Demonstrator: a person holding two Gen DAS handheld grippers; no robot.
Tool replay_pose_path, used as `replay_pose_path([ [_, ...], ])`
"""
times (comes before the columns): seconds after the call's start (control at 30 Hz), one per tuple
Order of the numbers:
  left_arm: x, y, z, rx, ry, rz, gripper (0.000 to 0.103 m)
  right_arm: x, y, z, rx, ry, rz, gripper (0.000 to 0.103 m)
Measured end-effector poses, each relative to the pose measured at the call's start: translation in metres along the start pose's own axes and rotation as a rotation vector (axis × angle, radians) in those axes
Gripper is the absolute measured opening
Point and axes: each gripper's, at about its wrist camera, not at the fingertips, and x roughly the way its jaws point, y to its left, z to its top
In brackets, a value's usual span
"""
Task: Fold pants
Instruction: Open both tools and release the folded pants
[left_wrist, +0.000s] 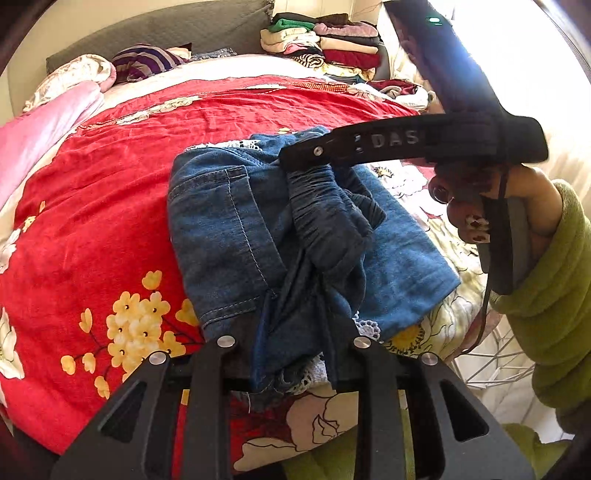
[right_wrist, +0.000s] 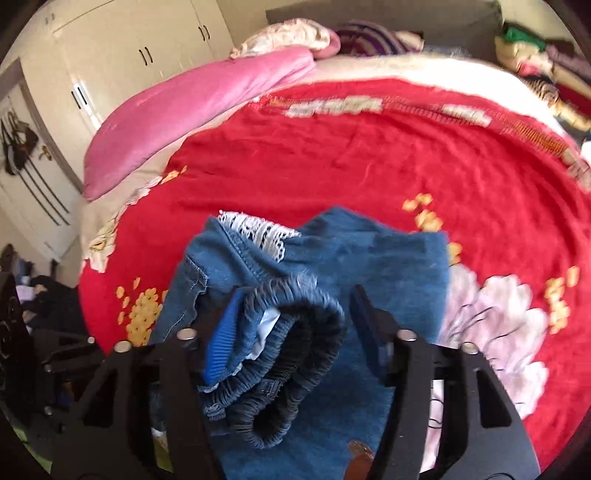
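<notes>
The left gripper (left_wrist: 291, 332) is pinching a gathered bunch of dark denim, its jaws closed on the cloth at the near edge of the pants (left_wrist: 229, 236). The right gripper (right_wrist: 291, 314) is straddling the elastic waistband (right_wrist: 295, 332); its jaws are standing apart, the blue pad touching one side, the other finger clear, so nothing is being clamped there. The pants are lying on the bed's red floral blanket (left_wrist: 110, 177) as a compact, roughly rectangular bundle, lace trim (right_wrist: 255, 232) showing at the far edge. Judged from this, the main folds are appearing done; the rumpled waistband and bunched centre are awaiting tucking and flattening. Folded clothes (left_wrist: 325, 40) are sitting stacked at the headboard.
</notes>
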Motion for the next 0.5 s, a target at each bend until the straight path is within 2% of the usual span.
replay_pose_path([
  [0.07, -0.007, 0.0, 0.002, -0.004, -0.009, -0.01, 0.03, -0.015, 0.005, -0.001, -0.051, -0.046, -0.077, 0.062],
  [0.2, -0.027, -0.001, 0.006, -0.006, -0.053, -0.012, 0.046, -0.052, 0.011, -0.002, -0.124, -0.133, -0.182, 0.072],
  [0.33, -0.042, 0.001, 0.014, -0.012, -0.079, 0.003, 0.047, -0.083, 0.018, -0.003, -0.172, -0.201, -0.283, 0.08],
  [0.4, -0.048, 0.005, 0.018, -0.023, -0.091, 0.025, 0.067, -0.093, 0.022, -0.005, -0.185, -0.217, -0.307, 0.081],
  [0.5, -0.055, 0.01, 0.026, -0.037, -0.097, 0.045, 0.069, -0.106, 0.024, -0.01, -0.194, -0.241, -0.332, 0.083],
])
